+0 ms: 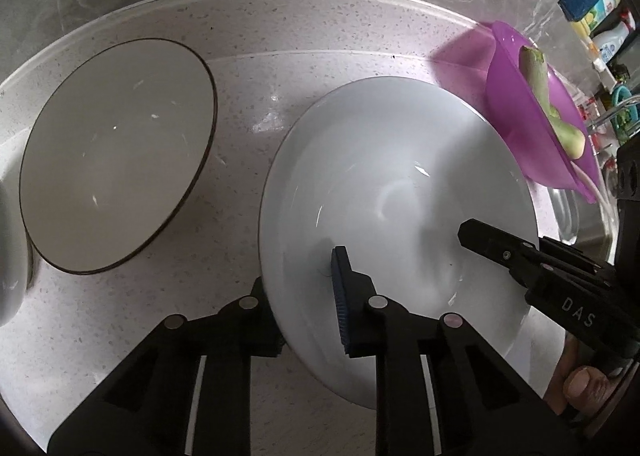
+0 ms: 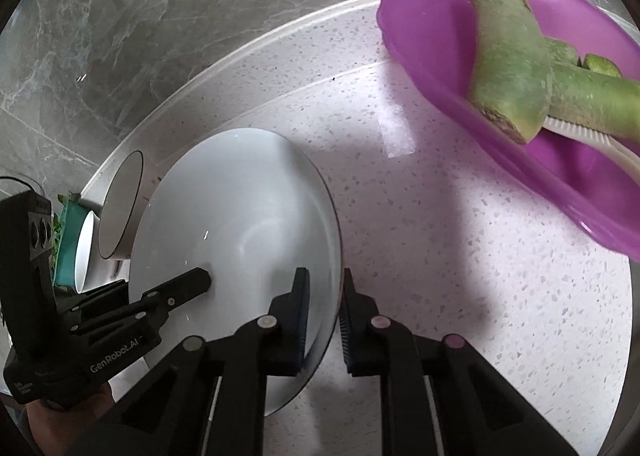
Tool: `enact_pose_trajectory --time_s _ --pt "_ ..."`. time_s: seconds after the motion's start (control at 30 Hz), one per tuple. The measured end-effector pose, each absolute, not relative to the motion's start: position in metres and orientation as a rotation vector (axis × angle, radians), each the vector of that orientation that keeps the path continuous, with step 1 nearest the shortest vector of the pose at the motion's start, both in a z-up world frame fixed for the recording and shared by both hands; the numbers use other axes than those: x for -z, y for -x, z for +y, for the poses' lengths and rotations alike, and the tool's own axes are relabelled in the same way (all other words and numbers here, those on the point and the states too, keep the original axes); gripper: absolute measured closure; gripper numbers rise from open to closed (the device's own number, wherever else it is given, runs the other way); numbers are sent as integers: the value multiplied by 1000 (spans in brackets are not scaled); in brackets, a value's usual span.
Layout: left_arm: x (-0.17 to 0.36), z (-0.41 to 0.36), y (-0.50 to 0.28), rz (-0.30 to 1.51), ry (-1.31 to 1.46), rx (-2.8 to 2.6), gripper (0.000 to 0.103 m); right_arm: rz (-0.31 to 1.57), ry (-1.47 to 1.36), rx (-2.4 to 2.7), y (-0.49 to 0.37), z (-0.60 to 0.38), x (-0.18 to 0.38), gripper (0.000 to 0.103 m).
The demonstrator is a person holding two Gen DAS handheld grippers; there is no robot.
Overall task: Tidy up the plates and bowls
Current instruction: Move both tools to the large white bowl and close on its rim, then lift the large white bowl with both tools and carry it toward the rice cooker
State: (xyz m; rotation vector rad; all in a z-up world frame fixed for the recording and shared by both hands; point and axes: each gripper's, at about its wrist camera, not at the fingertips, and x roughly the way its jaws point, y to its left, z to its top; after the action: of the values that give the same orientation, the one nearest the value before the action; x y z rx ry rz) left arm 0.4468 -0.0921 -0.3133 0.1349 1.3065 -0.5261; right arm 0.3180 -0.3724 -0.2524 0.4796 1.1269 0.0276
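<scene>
White plate (image 1: 400,192), deep, glossy; mouth up, flat on the speckled counter (image 1: 240,184), round and so without a long axis. Left gripper (image 1: 308,308) clamped across its near-left rim, one pad inside, one outside; right gripper (image 2: 324,320) likewise pinched on the opposite rim (a two-sided hold, presumably to lift it level). Left of the plate: brown-rimmed bowl (image 1: 116,152), upright, apart from it. Right of the plate, near it: purple basin (image 2: 500,104) holding green vegetable pieces (image 2: 508,52). Behind the plate: grey marble wall (image 2: 160,16).
</scene>
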Motion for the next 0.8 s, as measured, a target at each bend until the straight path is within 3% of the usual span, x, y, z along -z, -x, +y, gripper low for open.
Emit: enact_pose_trajectory --time_s 0.33,0.8 --pt "299 -86 -428 1293 -147 514 86 1116 -466 -39 -309 -371 249 88" --pt "230 -30 -381 1203 -60 410 86 1049 -419 -176 -295 -344 198 88"
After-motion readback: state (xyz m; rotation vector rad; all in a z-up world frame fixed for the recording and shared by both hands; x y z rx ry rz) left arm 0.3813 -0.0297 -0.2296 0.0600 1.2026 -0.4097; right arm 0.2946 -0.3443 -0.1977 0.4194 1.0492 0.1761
